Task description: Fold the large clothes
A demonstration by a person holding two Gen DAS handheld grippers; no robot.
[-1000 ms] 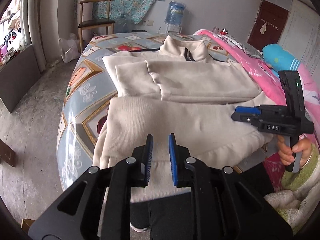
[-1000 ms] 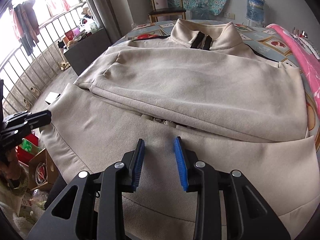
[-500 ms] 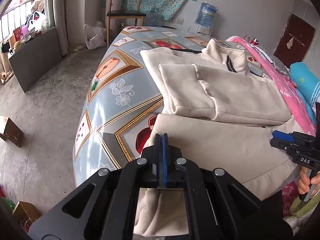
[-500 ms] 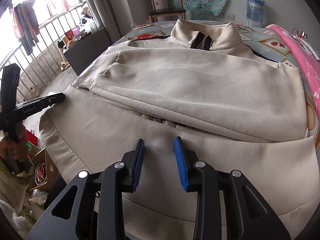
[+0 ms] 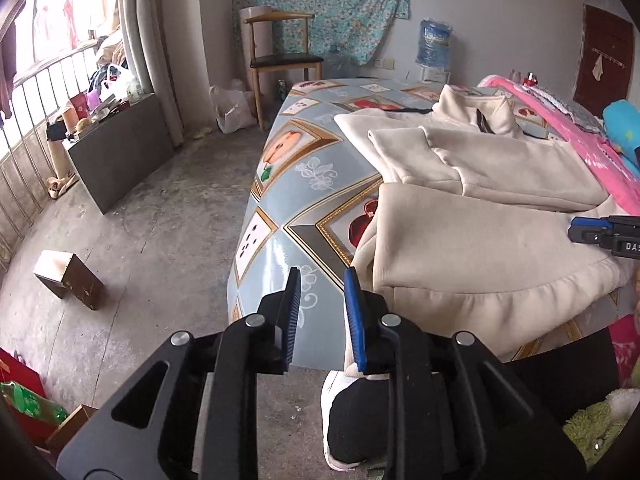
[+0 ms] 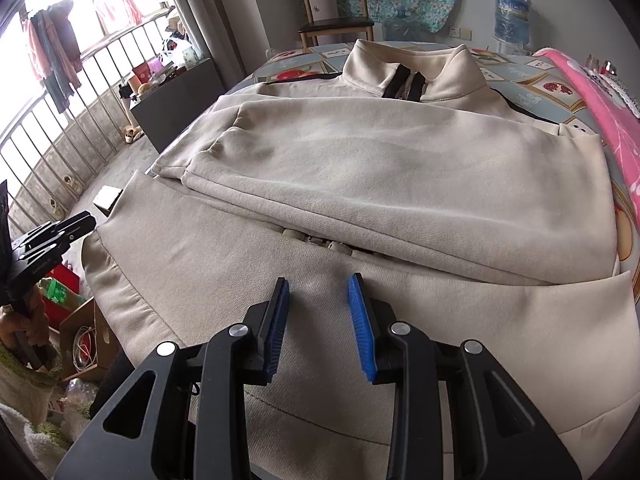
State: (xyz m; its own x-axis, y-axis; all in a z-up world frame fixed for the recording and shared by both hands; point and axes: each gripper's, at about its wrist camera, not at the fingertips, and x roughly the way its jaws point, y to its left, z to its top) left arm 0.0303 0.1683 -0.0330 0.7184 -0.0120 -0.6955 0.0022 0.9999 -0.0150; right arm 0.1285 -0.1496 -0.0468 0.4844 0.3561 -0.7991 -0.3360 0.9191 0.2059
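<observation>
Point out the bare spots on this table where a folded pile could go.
Free: the patterned tablecloth left of the cream jacket, down to the near table edge, and the far strip beyond the collar toward the chair. Crowded: the right side, jacket against pink blanket.

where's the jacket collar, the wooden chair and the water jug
jacket collar (image 6: 412,70): right wrist view, on the cream stand-up collar beside the zip.
wooden chair (image 5: 286,60): left wrist view, on its dark seat.
water jug (image 5: 434,46): left wrist view, on the blue bottle's body.

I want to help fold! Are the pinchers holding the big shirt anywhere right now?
No. The left gripper is opening beside the sweatshirt, nothing between its jaws. The right gripper hovers open above it.
</observation>
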